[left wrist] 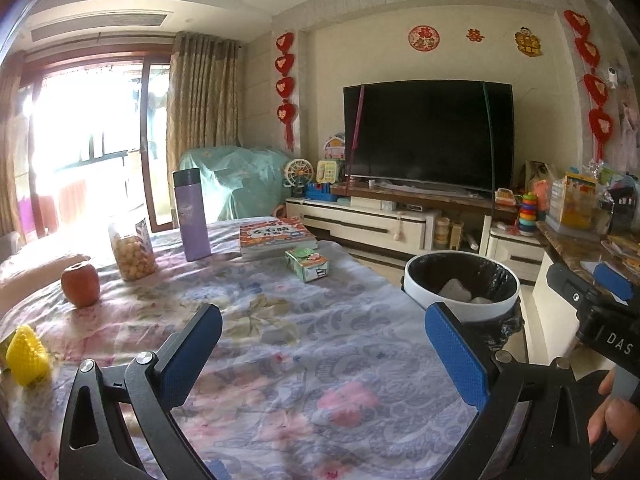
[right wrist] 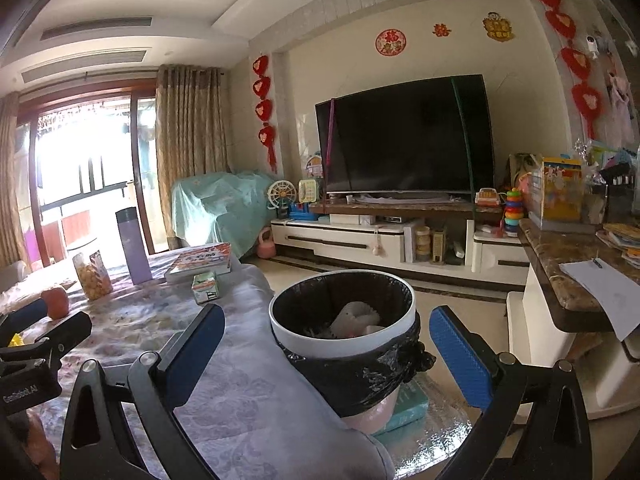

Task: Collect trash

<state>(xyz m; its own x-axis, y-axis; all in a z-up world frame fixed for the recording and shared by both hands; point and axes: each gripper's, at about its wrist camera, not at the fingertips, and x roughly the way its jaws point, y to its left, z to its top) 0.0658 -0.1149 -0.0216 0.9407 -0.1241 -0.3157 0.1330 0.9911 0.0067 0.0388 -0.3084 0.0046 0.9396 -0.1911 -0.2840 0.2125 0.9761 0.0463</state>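
On the far left of the desk (left wrist: 280, 360), which is covered with a floral cloth, a yellow toy (left wrist: 27, 354) lies at the edge. Next comes an apple (left wrist: 80, 284), then a jar (left wrist: 133, 252) of round snacks, then a purple flask (left wrist: 191, 214) standing upright. Right of the flask a book (left wrist: 276, 237) lies flat, and a small green carton (left wrist: 307, 265) lies just in front of it on the cloth, well apart from both grippers.

The left gripper (left wrist: 324, 348) hovers over the middle of the desk with its blue pads spread wide and nothing between them. Beyond its right finger, off the desk's right edge, stands the bin (left wrist: 460, 280), white-rimmed with a black liner; pale crumpled trash (left wrist: 454, 290) already lies inside.

In the right wrist view the right gripper (right wrist: 328, 350) is likewise released, jaws wide apart and holding nothing; the bin (right wrist: 344, 344) shows between its fingers, further off, with the pale trash (right wrist: 354, 318) in it. The bin sits against the desk's right edge, on the floor side.

Behind everything a TV (left wrist: 428, 136) stands on a low cabinet, and a second counter (right wrist: 560, 264) with a sheet of paper runs along the right
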